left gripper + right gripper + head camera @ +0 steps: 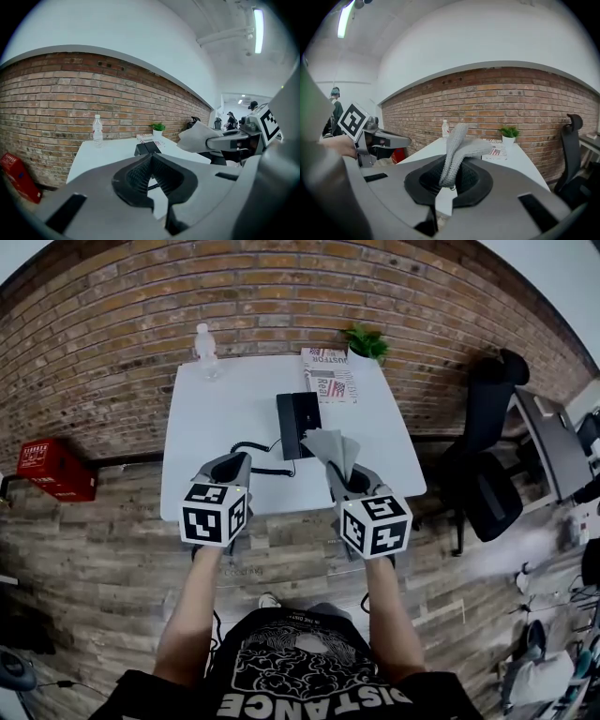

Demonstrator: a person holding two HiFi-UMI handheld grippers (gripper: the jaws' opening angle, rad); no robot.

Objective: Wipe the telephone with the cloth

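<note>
A bottle (205, 352), a plant (366, 341) and a paper (329, 374) are sitting at the far end of the counter (206, 427). The telephone (298, 423) is lying just past both grippers. The right gripper (449, 180) jaws are pinching the cloth (459, 145). The left gripper (150, 160) jaws are pressing together, holding nothing. Only the left gripper view and the head view are showing the telephone.

- The cloth (336, 450) hides the near right corner of the telephone (298, 423) in the head view.
- In the left gripper view, the left gripper (151, 157) covers the telephone's near end.
- The cloth's lower end is buried between the right gripper's (449, 182) jaws.
- The print on the magazine (329, 374) is mostly too small to read.
- The picture's left rim cuts off the red crate (16, 178).
- The people far right (231, 119) are too small to make out.
</note>
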